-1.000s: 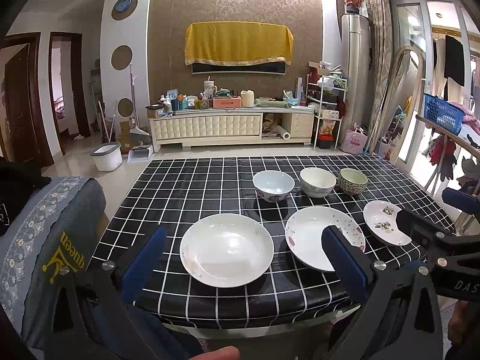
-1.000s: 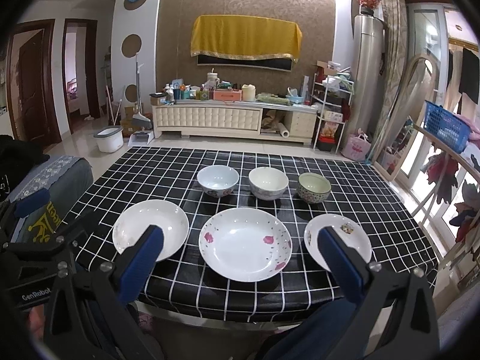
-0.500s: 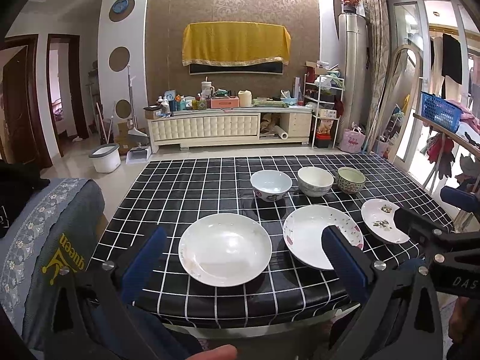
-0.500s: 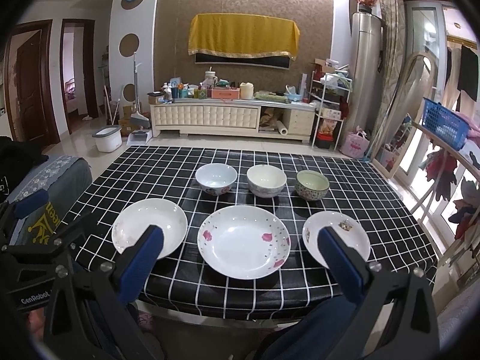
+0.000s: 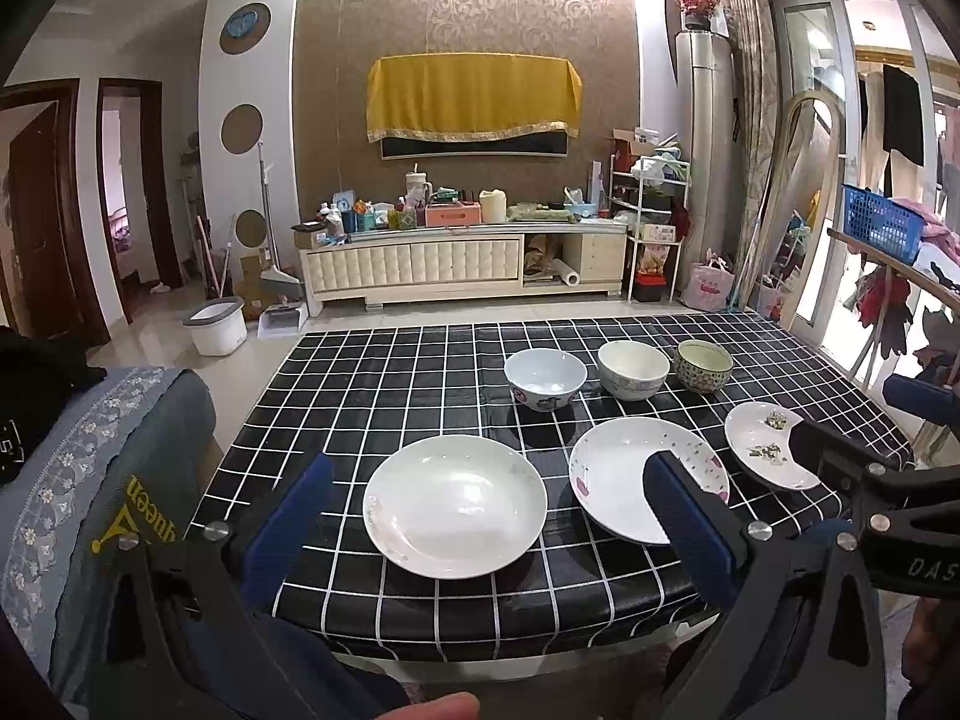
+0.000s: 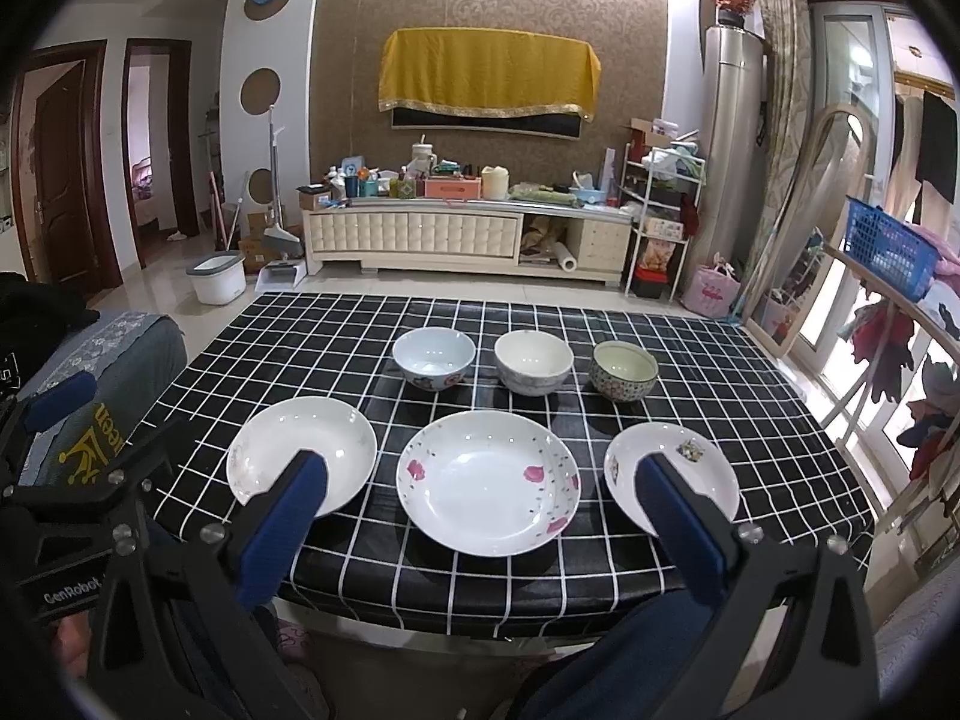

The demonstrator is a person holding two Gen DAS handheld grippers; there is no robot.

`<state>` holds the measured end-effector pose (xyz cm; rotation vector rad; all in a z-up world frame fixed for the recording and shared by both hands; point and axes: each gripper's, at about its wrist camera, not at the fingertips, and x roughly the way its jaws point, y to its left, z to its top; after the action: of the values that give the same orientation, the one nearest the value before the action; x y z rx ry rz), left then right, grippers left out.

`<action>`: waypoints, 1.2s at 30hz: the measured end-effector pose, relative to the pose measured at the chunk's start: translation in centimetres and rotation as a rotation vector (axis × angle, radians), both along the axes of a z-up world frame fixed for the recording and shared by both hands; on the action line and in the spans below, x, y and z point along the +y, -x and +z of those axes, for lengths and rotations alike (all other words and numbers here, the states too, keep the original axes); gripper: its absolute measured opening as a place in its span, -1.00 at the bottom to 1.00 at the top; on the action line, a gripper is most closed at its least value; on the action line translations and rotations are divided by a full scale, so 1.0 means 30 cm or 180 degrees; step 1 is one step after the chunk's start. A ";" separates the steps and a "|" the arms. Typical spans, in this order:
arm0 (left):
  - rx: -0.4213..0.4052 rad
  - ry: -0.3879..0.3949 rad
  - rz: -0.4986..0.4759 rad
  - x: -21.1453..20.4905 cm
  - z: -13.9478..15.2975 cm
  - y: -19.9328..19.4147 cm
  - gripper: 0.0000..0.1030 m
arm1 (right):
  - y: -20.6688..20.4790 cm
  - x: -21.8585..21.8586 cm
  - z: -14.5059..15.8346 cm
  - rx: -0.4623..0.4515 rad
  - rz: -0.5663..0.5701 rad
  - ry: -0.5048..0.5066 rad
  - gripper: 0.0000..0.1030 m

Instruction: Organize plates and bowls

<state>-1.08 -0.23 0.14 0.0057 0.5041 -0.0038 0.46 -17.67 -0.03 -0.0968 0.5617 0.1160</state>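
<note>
Three plates lie in a row near the table's front edge: a plain white plate (image 5: 455,505) (image 6: 302,449), a rose-patterned plate (image 6: 487,480) (image 5: 630,468), and a smaller plate with a floral print (image 6: 672,468) (image 5: 765,450). Behind them stand three bowls: a pale blue bowl (image 6: 434,357) (image 5: 545,377), a white bowl (image 6: 533,360) (image 5: 633,367) and a green patterned bowl (image 6: 623,369) (image 5: 705,365). My left gripper (image 5: 487,480) hovers open in front of the plain plate. My right gripper (image 6: 483,477) is open before the rose plate. Neither holds anything.
The table (image 6: 312,336) wears a black checked cloth. A chair back with a grey embroidered cover (image 5: 90,480) stands at the left. A clothes rack with a blue basket (image 6: 888,249) is at the right. A thumb (image 5: 432,707) shows at the bottom edge.
Both views have shifted only slightly, the table sitting marginally lower and closer. Both grippers stay open and the plates and bowls have not moved.
</note>
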 end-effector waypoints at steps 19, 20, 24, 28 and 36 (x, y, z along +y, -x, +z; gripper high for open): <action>-0.0222 -0.0054 0.0051 0.012 0.079 -0.023 0.99 | -0.054 0.000 0.074 -0.0163 0.0118 -0.0082 1.00; -0.0230 -0.0052 0.0060 0.017 0.085 -0.027 0.99 | -0.058 0.003 0.077 -0.0179 0.0133 -0.0104 1.00; -0.0234 -0.0031 0.0100 0.047 0.105 -0.064 0.99 | -0.109 0.012 0.084 -0.0231 0.0179 -0.0262 1.00; -0.0241 0.0027 0.0185 0.089 0.104 -0.103 0.99 | -0.179 0.041 0.055 -0.0163 0.0165 -0.0288 1.00; 0.0202 -0.0095 0.0172 0.176 0.011 -0.231 0.99 | -0.334 0.128 -0.055 0.0442 0.0424 -0.0457 1.00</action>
<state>5.86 5.04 0.47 0.0212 0.5675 0.0565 10.48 -13.83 -1.67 0.0138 0.6838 0.2940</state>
